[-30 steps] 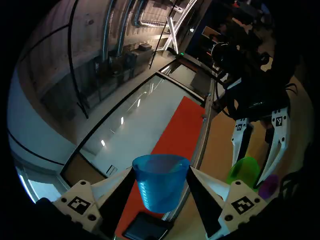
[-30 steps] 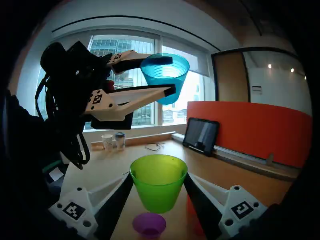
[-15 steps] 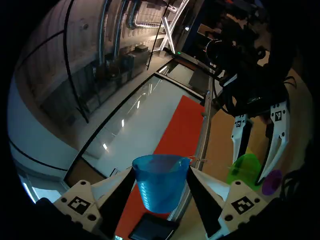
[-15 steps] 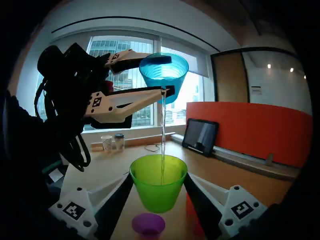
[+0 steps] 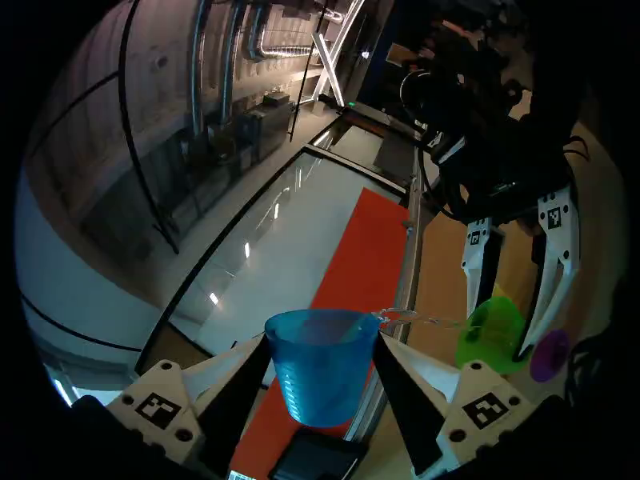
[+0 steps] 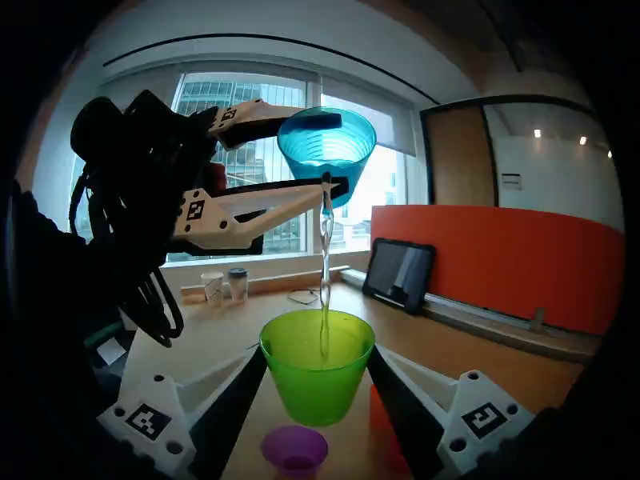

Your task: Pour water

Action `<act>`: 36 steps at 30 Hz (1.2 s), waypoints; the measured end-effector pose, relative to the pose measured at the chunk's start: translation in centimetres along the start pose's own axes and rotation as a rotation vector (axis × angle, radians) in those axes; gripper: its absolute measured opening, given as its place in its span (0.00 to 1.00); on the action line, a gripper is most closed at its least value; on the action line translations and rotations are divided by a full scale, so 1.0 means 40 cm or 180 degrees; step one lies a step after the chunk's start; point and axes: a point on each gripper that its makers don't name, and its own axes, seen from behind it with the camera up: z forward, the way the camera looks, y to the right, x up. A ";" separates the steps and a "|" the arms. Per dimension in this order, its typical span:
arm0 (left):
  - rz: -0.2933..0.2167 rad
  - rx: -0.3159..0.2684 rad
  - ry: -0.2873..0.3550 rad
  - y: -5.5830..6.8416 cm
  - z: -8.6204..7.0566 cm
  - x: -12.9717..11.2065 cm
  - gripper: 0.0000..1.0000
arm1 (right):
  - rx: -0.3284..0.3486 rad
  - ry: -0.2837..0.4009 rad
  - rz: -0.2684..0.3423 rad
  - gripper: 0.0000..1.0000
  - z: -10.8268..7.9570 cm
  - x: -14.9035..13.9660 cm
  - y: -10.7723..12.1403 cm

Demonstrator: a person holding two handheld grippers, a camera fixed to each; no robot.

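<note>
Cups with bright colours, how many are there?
3: the blue cup tipped high in the left gripper, the green cup in the right gripper, the purple cup on the table below. An orange shape beside it may be another.

No text can be read anywhere (the blue cup's point(image 5: 322, 368) scale marks are too blurred).

A clear-blue plastic cup point(image 6: 326, 152), a lime-green plastic cup point(image 6: 318, 380) and a small cup point(image 6: 294, 450), seemingly purple, were seen; white gripper fingers point(image 6: 210, 382) were patterned with black-and-white squares.
</note>
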 end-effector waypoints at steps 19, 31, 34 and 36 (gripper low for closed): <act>0.0241 0.0095 0.0055 -0.020 -0.005 0.036 0.86 | -0.0013 0.0015 -0.0038 0.91 -0.008 0.013 0.000; 0.0357 0.0113 0.0058 -0.030 -0.009 0.048 0.86 | -0.0027 0.0027 -0.0048 0.90 -0.012 0.019 0.004; 0.0374 0.0109 0.0052 -0.030 -0.008 0.048 0.86 | -0.0029 0.0032 -0.0047 0.90 -0.013 0.019 0.004; 0.0384 0.0104 0.0048 -0.029 -0.008 0.047 0.86 | -0.0030 0.0035 -0.0046 0.90 -0.014 0.019 0.004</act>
